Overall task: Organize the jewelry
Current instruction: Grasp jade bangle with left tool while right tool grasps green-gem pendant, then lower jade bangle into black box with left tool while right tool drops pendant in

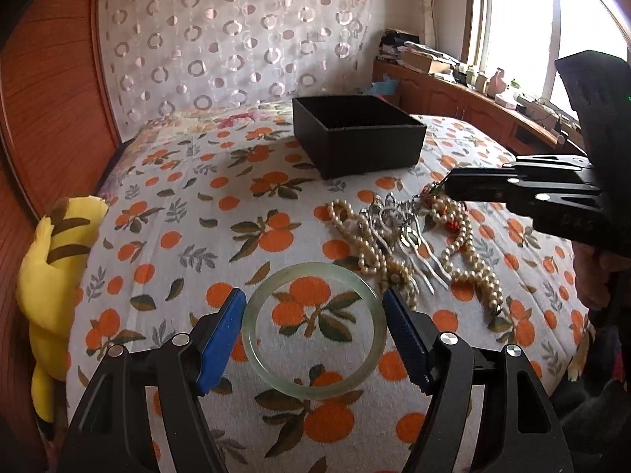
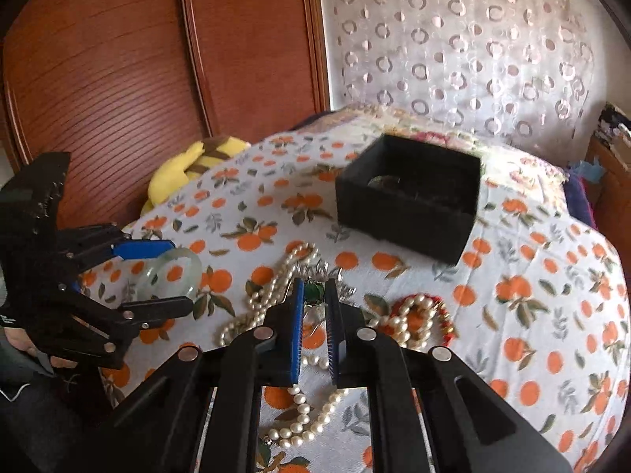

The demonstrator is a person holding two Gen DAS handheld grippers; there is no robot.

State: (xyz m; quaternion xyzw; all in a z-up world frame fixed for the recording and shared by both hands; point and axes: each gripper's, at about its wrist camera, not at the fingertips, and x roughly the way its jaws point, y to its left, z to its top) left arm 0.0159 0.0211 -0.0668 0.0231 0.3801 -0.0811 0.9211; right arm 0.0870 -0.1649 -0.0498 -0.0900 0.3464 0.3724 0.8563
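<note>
A pale green jade bangle [image 1: 313,331] sits between the blue pads of my left gripper [image 1: 314,307], whose jaws are spread wide and touch its sides; it also shows in the right wrist view [image 2: 173,274]. A pile of pearl necklaces [image 1: 469,244] and silver hair combs [image 1: 398,232] lies to the right. My right gripper [image 2: 315,295] is nearly shut over the pile around a green pendant [image 2: 313,291]; whether it grips it is unclear. An open black box [image 1: 357,136] stands behind, with something round inside in the right wrist view [image 2: 410,197].
Everything lies on a bed covered with an orange-print cloth [image 1: 197,213]. A yellow plush toy [image 1: 55,260] lies at the bed's left edge by a wooden wardrobe [image 2: 118,59]. A red and pearl bracelet [image 2: 418,315] lies right of the pile. A cluttered wooden cabinet [image 1: 453,90] stands under the window.
</note>
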